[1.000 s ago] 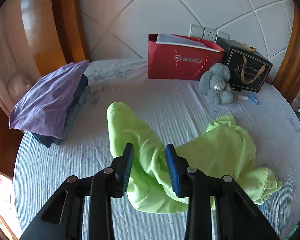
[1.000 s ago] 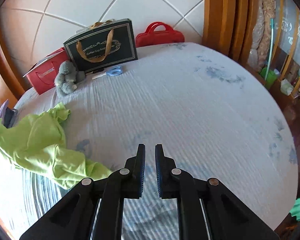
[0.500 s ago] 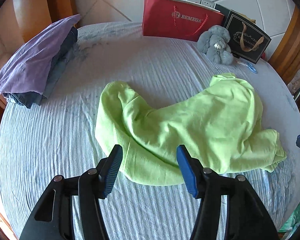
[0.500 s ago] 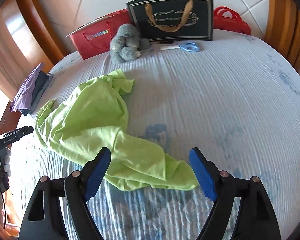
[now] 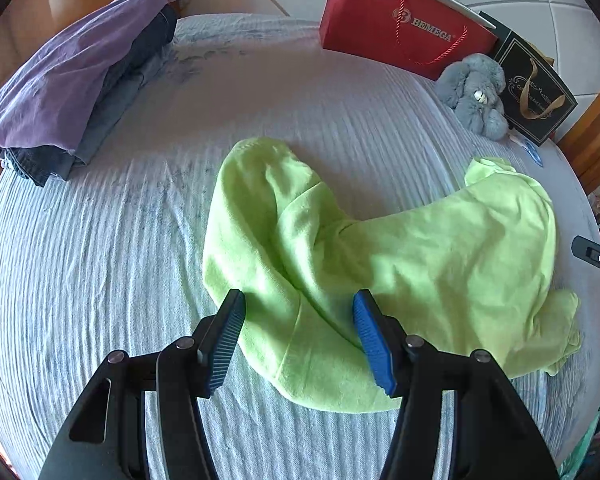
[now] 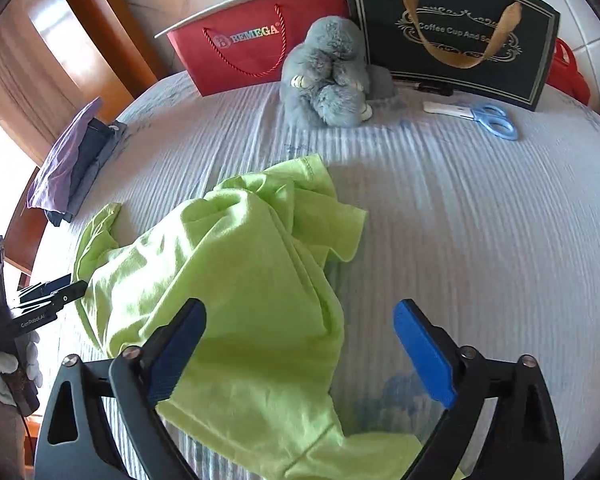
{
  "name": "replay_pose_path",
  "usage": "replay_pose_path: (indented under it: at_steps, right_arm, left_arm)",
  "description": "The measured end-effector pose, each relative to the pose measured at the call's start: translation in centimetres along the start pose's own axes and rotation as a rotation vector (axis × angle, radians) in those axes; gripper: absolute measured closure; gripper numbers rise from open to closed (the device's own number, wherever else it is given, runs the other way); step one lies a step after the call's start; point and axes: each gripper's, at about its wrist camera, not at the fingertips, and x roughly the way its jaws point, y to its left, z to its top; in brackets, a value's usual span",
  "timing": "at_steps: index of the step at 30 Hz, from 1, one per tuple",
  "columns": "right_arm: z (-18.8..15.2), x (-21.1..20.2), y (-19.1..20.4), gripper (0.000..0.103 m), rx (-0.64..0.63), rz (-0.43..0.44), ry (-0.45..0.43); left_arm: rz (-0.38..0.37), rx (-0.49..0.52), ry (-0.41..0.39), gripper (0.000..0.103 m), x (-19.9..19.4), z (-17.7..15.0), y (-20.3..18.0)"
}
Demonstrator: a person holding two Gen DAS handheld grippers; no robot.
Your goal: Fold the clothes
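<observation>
Both grippers hover spread wide over a crumpled lime-green shirt on the bed.

The left gripper (image 5: 299, 332) points down and forward at the near hem of the green shirt (image 5: 380, 264), its blue-padded fingers (image 5: 370, 338) apart and holding nothing. The right gripper (image 6: 300, 354) hangs over the other end of the shirt, fingers spread even wider, also empty. From the right view a white-gloved hand (image 6: 4, 368) grips the left tool's handle at the bed's edge. The shirt lies rumpled mid-bed (image 5: 80, 280) on the striped sheet. A folded pile of clothes (image 5: 76, 92) sits at the far left; a red bag (image 5: 400, 36), black bag (image 6: 452, 28), grey plush toy (image 6: 328, 80) and scissors (image 6: 484, 118) line the headboard.
</observation>
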Motion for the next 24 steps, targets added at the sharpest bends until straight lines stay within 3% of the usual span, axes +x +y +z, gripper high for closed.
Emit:
replay_pose_path:
  at_steps: [2, 4, 5, 6, 7, 10, 13, 17, 19, 20, 21, 22, 24]
  right_arm:
    - [0.9, 1.6, 0.6, 0.006, -0.023, -0.009, 0.015]
    - [1.3, 3.2, 1.1, 0.007, -0.028, 0.006, 0.036]
    - [1.3, 3.8, 1.2, 0.025, -0.027, 0.015, 0.042]
    - [1.4, 4.4, 1.4, 0.048, -0.025, 0.025, 0.049]
    - [1.3, 4.9, 1.6, 0.082, -0.027, 0.011, 0.060]
    - [0.9, 3.6, 2.6, 0.090, -0.052, -0.037, 0.014]
    - [0.7, -1.0, 2.5, 0.092, -0.055, -0.079, -0.123]
    - [-0.5, -11.0, -0.5, 0.092, 0.070, -0.168, -0.373]
    - [-1.7, -15.3, -2.6, 0.092, 0.135, -0.269, -0.460]
    - [-2.2, -17.0, -3.6, 0.092, 0.162, -0.332, -0.490]
    - [-2.8, -18.7, -4.6, 0.092, 0.190, -0.395, -0.519]
    - [-2.9, -19.3, -6.2, 0.088, 0.230, -0.447, -0.497]
    - [-3.5, -20.0, -9.6, 0.060, 0.318, -0.521, -0.448]
  left_arm:
    - [-0.014, 0.001, 0.006, 0.046, 0.7, 0.1, -0.3]
    - [-0.013, 0.009, 0.003, 0.059, 1.1, 0.1, -0.8]
    - [0.000, 0.017, 0.006, 0.083, 1.3, 0.1, -1.2]
    - [0.012, 0.025, 0.009, 0.092, 1.4, 0.2, -1.5]
    - [0.015, 0.031, -0.002, 0.093, 1.2, 0.3, -1.8]
    - [0.033, 0.055, -0.052, 0.096, -0.3, 0.8, -2.9]
    - [-0.003, 0.077, -0.150, 0.096, -4.3, 2.1, -4.0]
    - [-0.088, 0.125, -0.255, 0.096, -8.7, 4.3, -6.8]
    - [-0.158, 0.164, -0.277, 0.086, -9.9, 6.1, -9.4]
    - [-0.177, 0.185, -0.288, 0.074, -9.8, 7.4, -11.4]
    - [-0.180, 0.200, -0.272, 0.054, -9.3, 6.9, -12.1]
    - [-0.183, 0.216, -0.255, 0.043, -8.9, 6.5, -12.9]
    - [-0.188, 0.247, -0.223, 0.037, -8.0, 5.5, -14.4]
